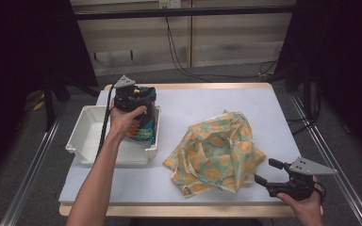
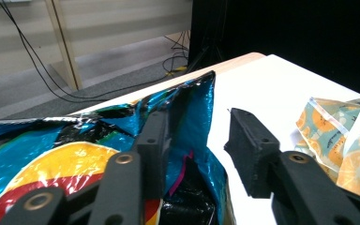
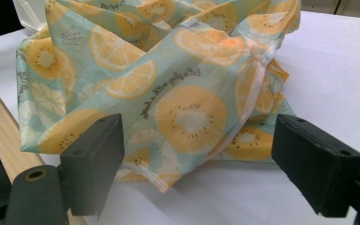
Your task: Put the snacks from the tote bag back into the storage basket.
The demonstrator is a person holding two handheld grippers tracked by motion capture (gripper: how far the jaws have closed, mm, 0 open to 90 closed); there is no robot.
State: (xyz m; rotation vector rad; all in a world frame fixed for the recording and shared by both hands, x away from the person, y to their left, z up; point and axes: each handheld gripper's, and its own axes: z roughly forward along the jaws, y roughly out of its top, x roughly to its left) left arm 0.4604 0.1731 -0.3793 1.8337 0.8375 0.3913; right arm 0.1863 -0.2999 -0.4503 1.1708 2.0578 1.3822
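A shiny blue, yellow and red snack bag (image 1: 145, 127) stands in the white tray (image 1: 87, 132) at the table's left. My left gripper (image 1: 132, 96) is at the bag's top, pointing away from the person. In the left gripper view its jaws stand apart with the right corner of the snack bag (image 2: 51, 159) between them; the left gripper (image 2: 198, 117) is open, and the right-hand jaw is clear of the foil. A crumpled cloth bag printed with orange slices (image 1: 217, 150) lies at centre right. My right gripper (image 1: 264, 171) sits open just short of the cloth's near right corner (image 3: 187, 70).
The white table (image 1: 193, 99) has a wooden rim (image 3: 0, 126) running close by my right gripper (image 3: 199, 124). The tray has bare room left of the snack bag. Cables cross the floor beyond the table's far edge. Dark curtains stand at both sides.
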